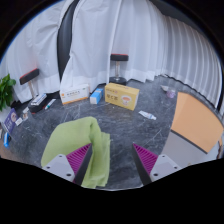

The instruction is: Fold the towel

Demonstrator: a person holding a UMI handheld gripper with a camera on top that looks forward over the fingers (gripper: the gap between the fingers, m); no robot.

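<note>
A light green towel (80, 142) lies on the dark grey marbled table (130, 125). It lies by my left finger (70, 160), and a narrow flap of it runs down along that finger's inner side into the gap. My gripper (112, 160) is open, its magenta pads wide apart. My right finger (152, 160) is over bare table. Nothing is pressed between the fingers.
An orange cloth (195, 120) lies at the right. A yellow box (121, 95), a white box (74, 96) and a small blue item (96, 96) stand beyond. Black stands (119, 66) and white curtains are at the back. A plant (6, 92) is at the left.
</note>
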